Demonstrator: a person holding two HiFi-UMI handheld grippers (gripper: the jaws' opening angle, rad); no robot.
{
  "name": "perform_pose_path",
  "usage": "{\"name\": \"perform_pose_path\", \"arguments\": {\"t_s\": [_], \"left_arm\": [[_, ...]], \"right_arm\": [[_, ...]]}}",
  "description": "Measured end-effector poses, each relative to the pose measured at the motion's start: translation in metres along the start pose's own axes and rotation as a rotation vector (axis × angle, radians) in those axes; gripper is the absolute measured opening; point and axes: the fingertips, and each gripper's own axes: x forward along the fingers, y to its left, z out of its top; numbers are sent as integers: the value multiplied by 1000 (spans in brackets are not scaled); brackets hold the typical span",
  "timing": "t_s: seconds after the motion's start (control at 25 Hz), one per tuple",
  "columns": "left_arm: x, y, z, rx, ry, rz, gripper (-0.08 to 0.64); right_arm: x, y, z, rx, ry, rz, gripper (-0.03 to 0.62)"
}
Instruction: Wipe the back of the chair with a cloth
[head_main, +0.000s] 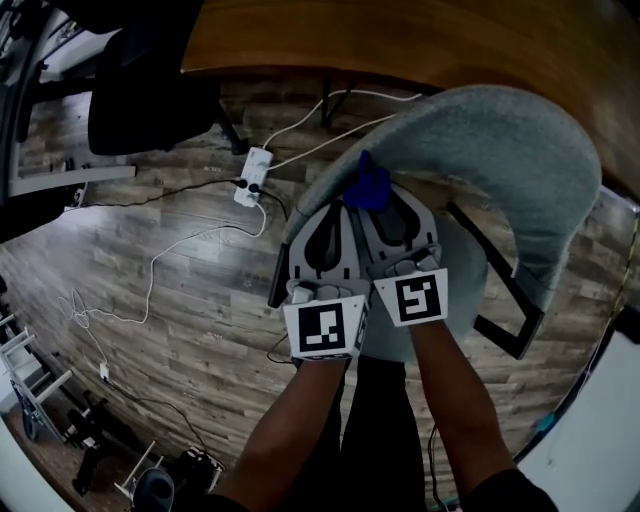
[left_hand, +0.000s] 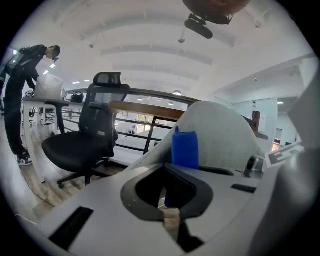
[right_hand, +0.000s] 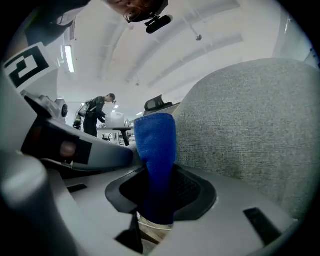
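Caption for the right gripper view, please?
Right gripper clamping a blue cloth next to the grey fabric chair back.

Floor: wood-plank floor (head_main: 180, 290), grey-brown boards.

On it, a white rectangular power strip (head_main: 252, 176) with dark plugs seated. White cables (head_main: 160, 265) trail from it across the boards in loose loops, toward the lower left and toward the upper right.

Brown wooden tabletop (head_main: 400, 40) across the top of the head view.

Black mesh office chair on a wheeled base (left_hand: 85, 145), with headrest and armrests, stands just beside the tabletop's left end.

Black metal railing (left_hand: 130, 135) runs behind it.

Background: a person in dark clothes (left_hand: 22, 90) stands bent over a far table; detail there too small to read.
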Motion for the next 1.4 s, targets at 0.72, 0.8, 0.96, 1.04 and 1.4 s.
{"name": "perform_pose_path", "arguments": {"t_s": [0.72, 0.8, 0.96, 1.04, 1.4], "left_arm": [[19, -13, -5, 62, -2, -65, 8], [23, -17, -4, 77, -5, -87, 8], [32, -26, -6, 107, -4, -130, 8], [36, -30, -8, 119, 0, -151, 8], [53, -44, -10, 171, -8, -254, 8]], "right_arm": [[9, -31, -3, 33, -27, -125, 127], [8, -35, -3, 34, -29, -147, 127], [3, -50, -6, 42, -23, -211, 127], [1, -55, -7, 38, -21, -230, 127], [-16, -90, -14, 68, -7, -335, 127]]}}
